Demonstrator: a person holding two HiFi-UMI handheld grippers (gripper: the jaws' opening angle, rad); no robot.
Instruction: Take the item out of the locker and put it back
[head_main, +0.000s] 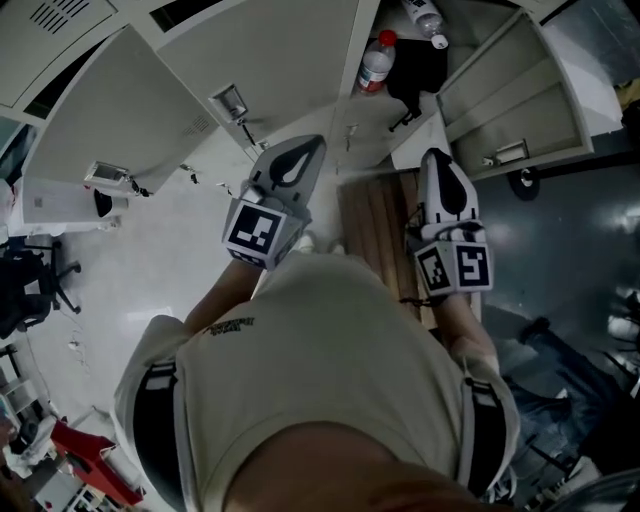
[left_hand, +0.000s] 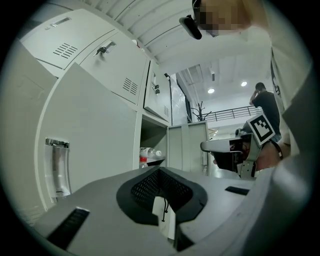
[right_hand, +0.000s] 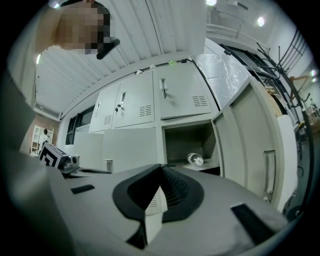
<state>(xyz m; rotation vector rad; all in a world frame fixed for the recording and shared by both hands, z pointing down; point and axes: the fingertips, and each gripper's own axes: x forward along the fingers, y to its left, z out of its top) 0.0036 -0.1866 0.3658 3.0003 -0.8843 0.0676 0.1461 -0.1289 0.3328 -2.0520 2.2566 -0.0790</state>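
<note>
In the head view an open locker (head_main: 395, 120) holds an upright red-capped bottle (head_main: 377, 62), a clear bottle lying on its side (head_main: 425, 18) and a black item (head_main: 415, 65). My left gripper (head_main: 295, 160) and right gripper (head_main: 445, 180) hang side by side below the opening, both shut and holding nothing. In the left gripper view the jaws (left_hand: 162, 197) point towards the compartment with the bottles (left_hand: 149, 153). In the right gripper view the jaws (right_hand: 159, 192) face the open compartment, and the lying bottle (right_hand: 195, 159) is on its shelf.
Locker doors stand open on the left (head_main: 110, 110) and on the right (head_main: 520, 90) of the compartment. A wooden bench (head_main: 375, 215) sits on the floor under the grippers. A person (left_hand: 265, 105) stands far off. Office chairs (head_main: 30, 285) are at the left.
</note>
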